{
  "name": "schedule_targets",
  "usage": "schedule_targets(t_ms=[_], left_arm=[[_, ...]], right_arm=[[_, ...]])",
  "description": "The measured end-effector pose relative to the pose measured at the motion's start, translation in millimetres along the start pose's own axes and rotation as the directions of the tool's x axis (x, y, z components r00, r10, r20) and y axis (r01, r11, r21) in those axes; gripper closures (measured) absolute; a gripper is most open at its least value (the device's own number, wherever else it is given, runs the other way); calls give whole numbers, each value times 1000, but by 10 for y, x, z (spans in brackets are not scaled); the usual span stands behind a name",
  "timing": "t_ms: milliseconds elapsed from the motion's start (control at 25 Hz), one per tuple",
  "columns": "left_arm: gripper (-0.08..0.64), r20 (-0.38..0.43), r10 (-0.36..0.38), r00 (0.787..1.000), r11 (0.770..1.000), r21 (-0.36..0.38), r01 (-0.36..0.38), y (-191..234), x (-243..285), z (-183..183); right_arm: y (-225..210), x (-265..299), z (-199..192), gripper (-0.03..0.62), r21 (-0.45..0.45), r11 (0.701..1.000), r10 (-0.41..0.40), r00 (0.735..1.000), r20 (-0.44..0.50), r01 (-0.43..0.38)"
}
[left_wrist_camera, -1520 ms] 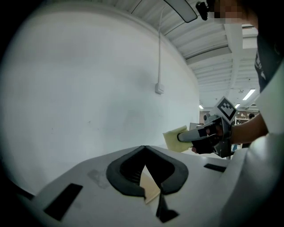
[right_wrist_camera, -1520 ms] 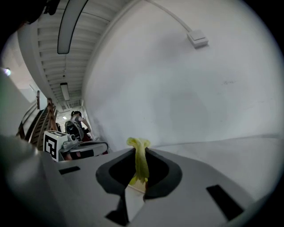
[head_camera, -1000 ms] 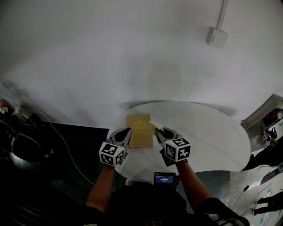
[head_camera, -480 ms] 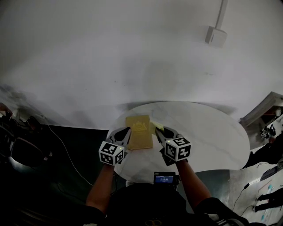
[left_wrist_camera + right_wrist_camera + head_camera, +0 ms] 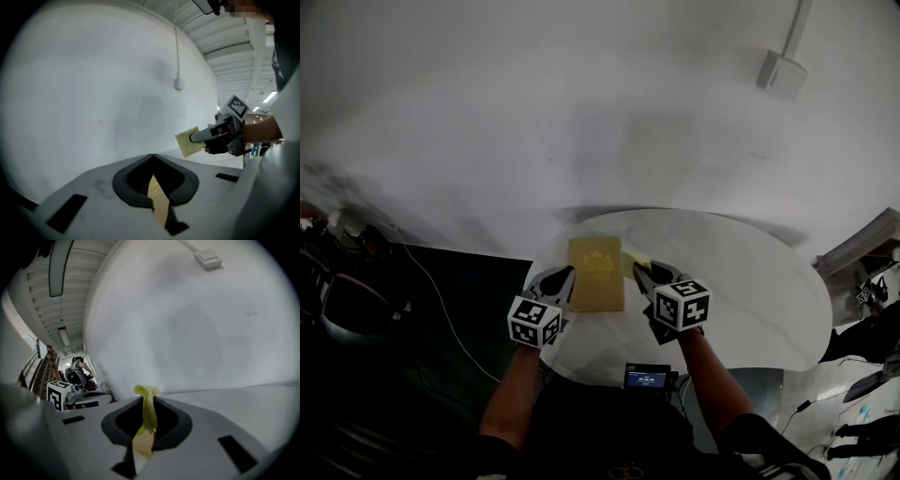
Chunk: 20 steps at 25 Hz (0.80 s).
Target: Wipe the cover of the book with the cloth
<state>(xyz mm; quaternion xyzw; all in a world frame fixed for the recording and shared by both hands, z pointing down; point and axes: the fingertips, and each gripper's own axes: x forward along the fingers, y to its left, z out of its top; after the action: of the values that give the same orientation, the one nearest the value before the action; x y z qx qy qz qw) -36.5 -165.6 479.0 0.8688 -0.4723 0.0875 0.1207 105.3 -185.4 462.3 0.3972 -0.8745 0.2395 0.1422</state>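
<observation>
Tongs first. We see the left tongs [image 5: 151, 155] with both jaws brought together. The tips meet and nothing sticks out beyond them. Through the slit behind the tips a golden-brown strip shows, the colour of the book [image 5: 595, 275]. In the head view these tips sit at the book's 8 o'clock, at its left edge; we cannot tell whether they press on it.

The right tongs [image 5: 146, 398] are clamped on the cloth [image 5: 149, 414]. A yellow fold stands up between the tips and a paler patch shows in the gap below. From the left tongs' camera the cloth is a flat pale-yellow square pinched at one edge, out at 2 o'clock. In the head view it lies just beside the book's right edge, near 2 o'clock of the cover. We cannot tell whether it touches the cover.

The book lies flat and closed, at about 9 o'clock on the round white table [image 5: 741, 281], its long side running from 6 to 12.

As for writing, the cover carries a gold emblem near its top, too small for us to read. The cube [image 5: 534, 322] on each tongs bears black-and-white square markers, with no letters. At the table's 6 o'clock edge a small screen [image 5: 648, 379] glows with a line of pale text, unreadable. On the wall [image 5: 534, 122], at 1 o'clock, a pale box [image 5: 782, 69] hangs with a conduit [image 5: 797, 23] rising from it.
</observation>
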Motion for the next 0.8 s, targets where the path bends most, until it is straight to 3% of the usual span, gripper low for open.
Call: schedule_targets(t_ms=[160, 480, 800], left_arm=[[555, -36, -9, 999, 1000, -15, 9, 169, 113, -122], [555, -146, -70, 987, 997, -49, 63, 508, 334, -495], [555, -204, -141, 969, 987, -104, 122, 572, 506, -802]], right_arm=[[-17, 281, 26, 505, 1, 1000, 4, 999, -50, -4], [14, 1016, 5, 505, 90, 996, 24, 992, -127, -13], [61, 1646, -193, 505, 95, 995, 35, 961, -276, -9]])
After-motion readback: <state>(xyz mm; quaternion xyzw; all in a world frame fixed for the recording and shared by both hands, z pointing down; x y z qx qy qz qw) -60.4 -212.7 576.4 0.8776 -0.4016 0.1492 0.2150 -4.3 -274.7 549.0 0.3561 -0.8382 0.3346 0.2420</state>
